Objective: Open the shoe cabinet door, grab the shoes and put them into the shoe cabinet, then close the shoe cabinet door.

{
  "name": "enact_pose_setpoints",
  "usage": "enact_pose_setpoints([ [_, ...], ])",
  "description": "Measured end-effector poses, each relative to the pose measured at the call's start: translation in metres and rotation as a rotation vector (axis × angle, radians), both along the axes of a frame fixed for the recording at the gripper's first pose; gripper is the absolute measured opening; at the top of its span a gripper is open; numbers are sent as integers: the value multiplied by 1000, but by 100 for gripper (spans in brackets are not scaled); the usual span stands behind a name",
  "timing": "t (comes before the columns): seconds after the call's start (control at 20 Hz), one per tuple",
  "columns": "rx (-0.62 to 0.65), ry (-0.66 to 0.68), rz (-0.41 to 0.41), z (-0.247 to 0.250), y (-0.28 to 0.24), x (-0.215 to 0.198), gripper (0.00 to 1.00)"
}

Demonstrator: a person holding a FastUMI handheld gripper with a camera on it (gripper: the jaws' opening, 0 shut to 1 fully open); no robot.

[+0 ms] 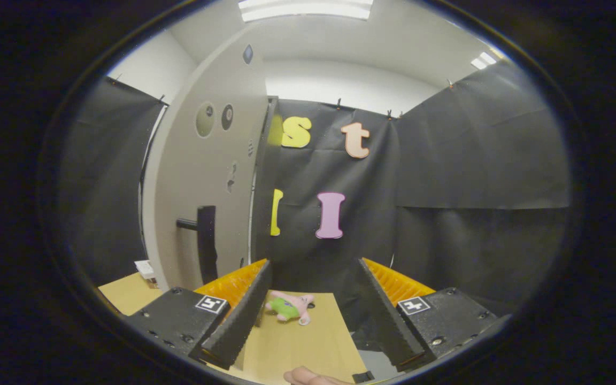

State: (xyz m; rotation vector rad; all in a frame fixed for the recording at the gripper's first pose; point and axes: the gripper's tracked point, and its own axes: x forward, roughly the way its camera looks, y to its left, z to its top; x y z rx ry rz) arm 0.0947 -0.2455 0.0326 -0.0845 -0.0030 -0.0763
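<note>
The gripper [313, 315] hangs with fingers spread wide on nothing above the wooden table [297, 347]. Just ahead lies a small plush toy [291, 307]. Farther left, the shoe cabinet door [201, 182] stands upright, its dark handle [203, 240] vertical, left of the fingers.

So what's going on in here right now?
A person is holding a handheld gripper in a booth. Its jaws are open with nothing between them. A tall pale cabinet with a dark handle stands ahead to the left; whether its door is open is hard to tell. A small pink and green plush toy lies on the wooden table between the jaws. A fingertip rests at the table's near edge.
</note>
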Motion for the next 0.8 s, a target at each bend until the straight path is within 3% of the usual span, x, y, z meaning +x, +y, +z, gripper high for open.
enact_pose_setpoints([
  [0.2,-25,-7,-71,-2,-31,19,100],
  [0.35,-7,8,-46,-10,-31,31,100],
  [0.8,99,63,310,-21,54,27,100],
])
